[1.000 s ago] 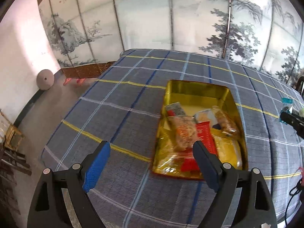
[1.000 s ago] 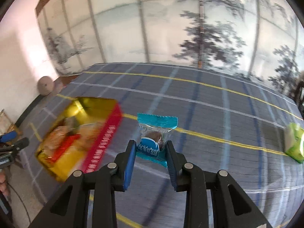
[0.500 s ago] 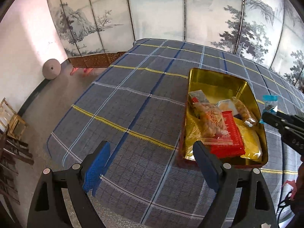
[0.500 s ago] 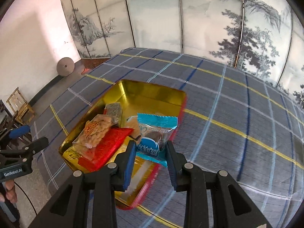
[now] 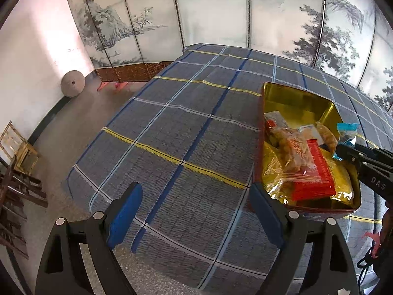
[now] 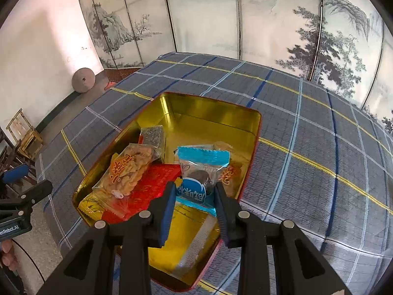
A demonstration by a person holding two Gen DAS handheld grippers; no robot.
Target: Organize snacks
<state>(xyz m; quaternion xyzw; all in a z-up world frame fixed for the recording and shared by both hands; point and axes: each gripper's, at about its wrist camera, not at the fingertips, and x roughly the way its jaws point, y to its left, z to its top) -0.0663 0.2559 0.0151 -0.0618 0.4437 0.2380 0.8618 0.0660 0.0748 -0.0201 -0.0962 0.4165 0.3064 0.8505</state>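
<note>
Blue-wrapped snack (image 6: 199,179) moved over gold tin (image 6: 211,113); crinkled, part-clear wrapper.

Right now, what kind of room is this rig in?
Probably a home or tea-room style interior, not a lab. A painted folding screen lines the back, a checked cloth covers the table, and old wooden chairs stand by the wall.

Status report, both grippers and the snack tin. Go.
Right gripper shut on blue-wrapped snack packet, above open gold metal tin. Left gripper open, empty, beside tin. Nothing blocking the drop.
</note>
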